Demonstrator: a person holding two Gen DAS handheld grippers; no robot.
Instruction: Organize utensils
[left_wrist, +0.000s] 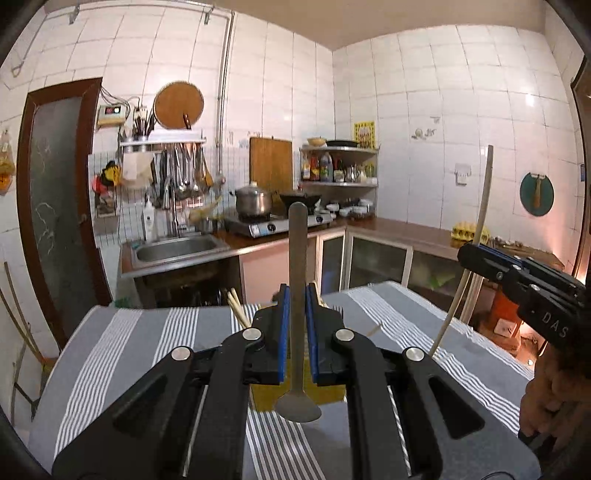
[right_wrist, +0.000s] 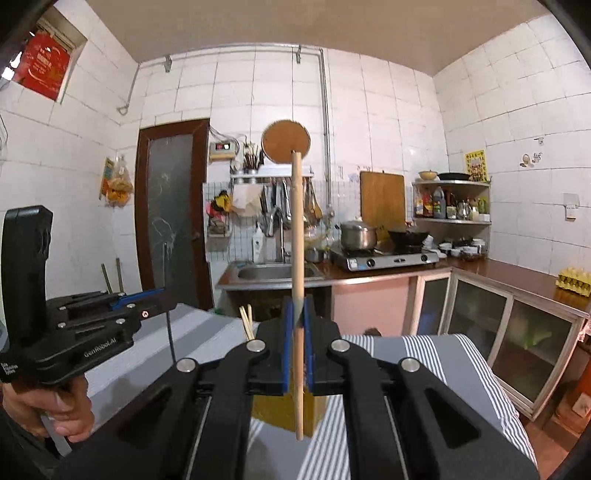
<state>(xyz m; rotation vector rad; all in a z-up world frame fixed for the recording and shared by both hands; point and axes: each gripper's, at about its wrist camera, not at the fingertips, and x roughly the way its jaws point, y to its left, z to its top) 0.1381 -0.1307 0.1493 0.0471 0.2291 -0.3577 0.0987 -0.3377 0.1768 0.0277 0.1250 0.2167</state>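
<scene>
left gripper (left_wrist: 297, 314) clamps an upright spoon (left_wrist: 297, 258); right gripper (right_wrist: 298, 321) clamps a chopstick (right_wrist: 297, 258) above the yellow holder (right_wrist: 273, 410).

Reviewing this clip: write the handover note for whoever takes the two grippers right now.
Left gripper: shut on a metal spoon, handle up, bowl down.
Right gripper: shut on a wooden chopstick, held upright.
Both are held clear above the striped cloth. A yellow holder sits just below the jaws; more chopsticks stand beyond them.
Done: both utensils picked up.
Left: set each in its place; the holder's compartments are hidden.
</scene>
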